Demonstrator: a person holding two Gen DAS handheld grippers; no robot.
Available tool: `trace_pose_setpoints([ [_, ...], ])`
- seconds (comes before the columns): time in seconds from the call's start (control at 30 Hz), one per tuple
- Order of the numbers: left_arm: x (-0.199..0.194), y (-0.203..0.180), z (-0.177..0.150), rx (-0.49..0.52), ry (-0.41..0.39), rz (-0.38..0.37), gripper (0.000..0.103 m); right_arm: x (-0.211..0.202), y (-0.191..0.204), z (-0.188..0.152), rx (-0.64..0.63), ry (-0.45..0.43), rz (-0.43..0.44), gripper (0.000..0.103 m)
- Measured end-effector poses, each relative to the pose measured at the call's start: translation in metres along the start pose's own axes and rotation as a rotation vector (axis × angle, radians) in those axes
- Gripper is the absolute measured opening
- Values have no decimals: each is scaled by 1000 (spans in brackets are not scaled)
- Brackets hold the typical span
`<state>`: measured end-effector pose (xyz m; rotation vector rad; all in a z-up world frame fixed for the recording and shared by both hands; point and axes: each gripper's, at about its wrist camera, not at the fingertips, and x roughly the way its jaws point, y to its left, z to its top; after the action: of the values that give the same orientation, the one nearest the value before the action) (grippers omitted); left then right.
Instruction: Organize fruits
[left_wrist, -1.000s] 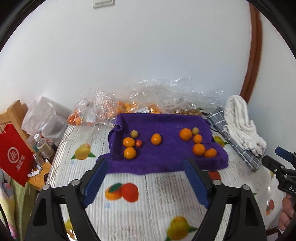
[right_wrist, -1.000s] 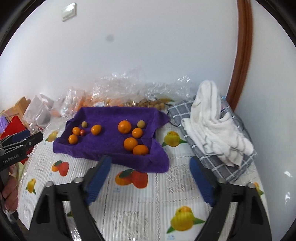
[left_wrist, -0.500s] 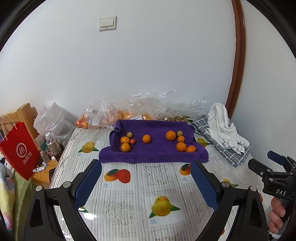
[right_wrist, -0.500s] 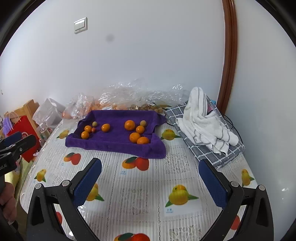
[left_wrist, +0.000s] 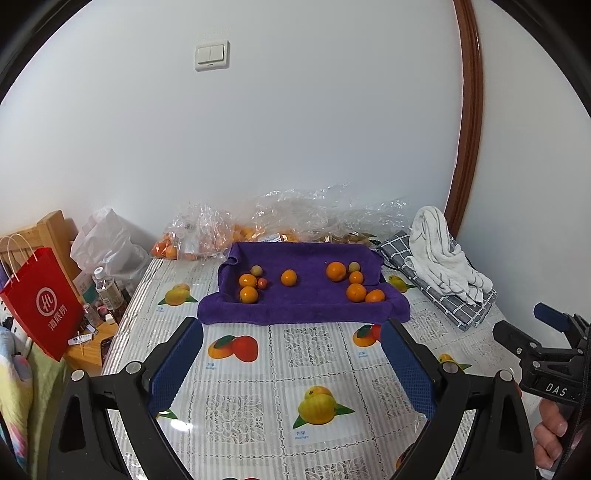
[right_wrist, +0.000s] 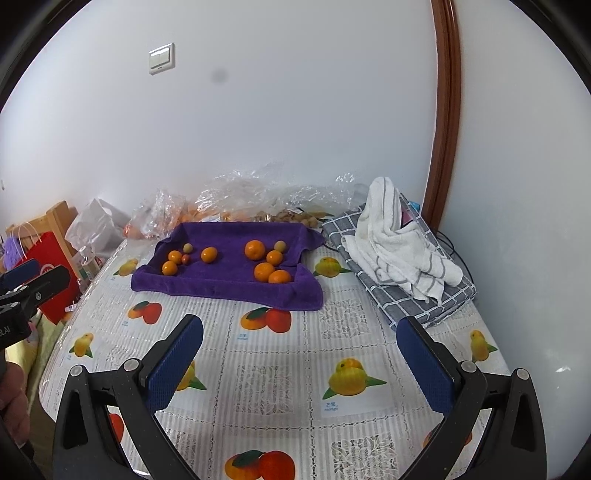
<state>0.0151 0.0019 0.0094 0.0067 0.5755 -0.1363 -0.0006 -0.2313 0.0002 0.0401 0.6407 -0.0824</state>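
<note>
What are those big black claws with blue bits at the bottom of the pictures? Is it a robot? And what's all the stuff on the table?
It's not a robot. A person holds a tool in each hand, a hand-held gripper with two black fingers and blue pads. A little camera sits on each tool and looks forward along its fingers, so one picture comes from the left hand-held gripper and one from the right hand-held gripper. Each picture also catches the other tool at its edge.

Both are wide open and hold nothing.

On the table, with its fruit-print cover, lies a purple towel with small orange fruits on it in two groups, a left group and a right group. Behind it are clear plastic bags with more fruit. To the right, a white striped towel lies on a grey checked cloth. A red paper bag stands off to the left.
</note>
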Motion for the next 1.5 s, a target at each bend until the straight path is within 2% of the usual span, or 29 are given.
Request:
trace_pose_setpoints([
  [1.5, 4, -5, -3, 16, 14, -12, 97, 1, -11, -3, 13, 6, 2, 103],
])
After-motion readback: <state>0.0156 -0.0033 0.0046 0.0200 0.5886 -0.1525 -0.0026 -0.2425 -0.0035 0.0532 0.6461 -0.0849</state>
